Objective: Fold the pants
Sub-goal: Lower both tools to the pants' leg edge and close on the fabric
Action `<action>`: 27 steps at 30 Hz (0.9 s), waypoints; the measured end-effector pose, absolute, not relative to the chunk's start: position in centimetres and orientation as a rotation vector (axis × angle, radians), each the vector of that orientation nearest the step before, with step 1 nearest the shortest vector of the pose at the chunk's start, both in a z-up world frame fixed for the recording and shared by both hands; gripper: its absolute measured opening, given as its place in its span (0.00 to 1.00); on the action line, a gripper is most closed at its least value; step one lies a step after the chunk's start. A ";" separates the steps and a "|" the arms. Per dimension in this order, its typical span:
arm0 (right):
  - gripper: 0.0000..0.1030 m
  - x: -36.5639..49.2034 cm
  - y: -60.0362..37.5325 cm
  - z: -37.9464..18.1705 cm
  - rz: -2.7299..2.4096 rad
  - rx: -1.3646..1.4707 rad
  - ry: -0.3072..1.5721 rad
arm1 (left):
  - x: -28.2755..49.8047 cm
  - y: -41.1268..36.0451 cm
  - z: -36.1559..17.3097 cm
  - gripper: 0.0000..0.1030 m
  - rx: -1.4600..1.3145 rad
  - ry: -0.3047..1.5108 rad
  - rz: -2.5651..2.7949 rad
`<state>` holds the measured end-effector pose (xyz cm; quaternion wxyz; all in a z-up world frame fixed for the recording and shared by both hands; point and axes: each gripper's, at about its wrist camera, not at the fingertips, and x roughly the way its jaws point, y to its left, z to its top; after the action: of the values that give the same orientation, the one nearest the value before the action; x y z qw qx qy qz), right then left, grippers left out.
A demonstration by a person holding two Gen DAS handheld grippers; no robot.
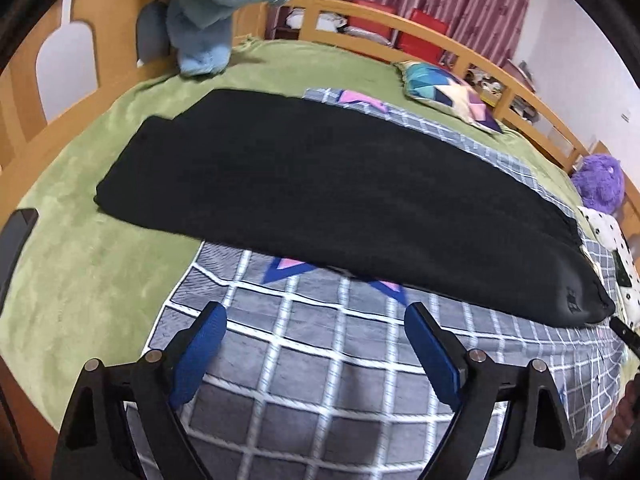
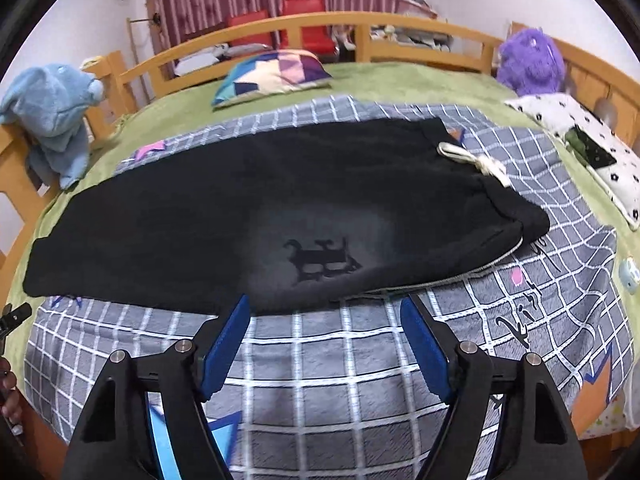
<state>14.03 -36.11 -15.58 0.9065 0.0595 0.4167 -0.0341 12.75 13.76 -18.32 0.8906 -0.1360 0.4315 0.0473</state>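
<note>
Basically, left wrist view: left tongs [image 1: 316, 318] spread apart, nothing between the blue pads [image 1: 200, 356], hovering over the grey checked blanket [image 1: 320, 376] just short of the black pants [image 1: 320, 196]. Pants lie flat, folded lengthwise, running from 10 o'clock to 4 o'clock across the blanket and the green bedspread [image 1: 80, 280]. Blue plush toy [image 1: 216, 12] at 12 o'clock, patchwork pillow [image 1: 452, 96] at 1 o'clock, purple plush [image 1: 600, 184] at 3 o'clock, wooden bed rail [image 1: 460, 40] behind. Right wrist view: right tongs [image 2: 324, 312] also apart, empty, tips near the pants' [image 2: 260, 208] near edge, left pad [image 2: 228, 344] just beside the fabric. Waistband with white drawstring [image 2: 472, 160] at 2 o'clock, dark logo [image 2: 320, 260] at centre. Spotted pillow [image 2: 580, 152] at 3 o'clock.
</note>
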 end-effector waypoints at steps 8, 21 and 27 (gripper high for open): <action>0.74 15.4 -40.8 -19.5 -0.108 0.247 0.899 | 14.7 19.4 -22.0 0.70 -0.578 0.886 0.053; 0.74 18.6 -46.9 -23.8 -0.087 0.732 0.878 | 17.7 21.9 -24.4 0.66 -0.717 0.799 0.048; 0.71 21.1 -46.4 -24.5 -0.128 0.671 0.905 | 19.4 23.5 -25.0 0.42 -0.798 0.807 0.121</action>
<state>21.14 -46.36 -24.53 0.8437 0.3176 0.4285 -0.0605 19.43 23.52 -25.01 0.8415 -0.3776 0.3821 0.0573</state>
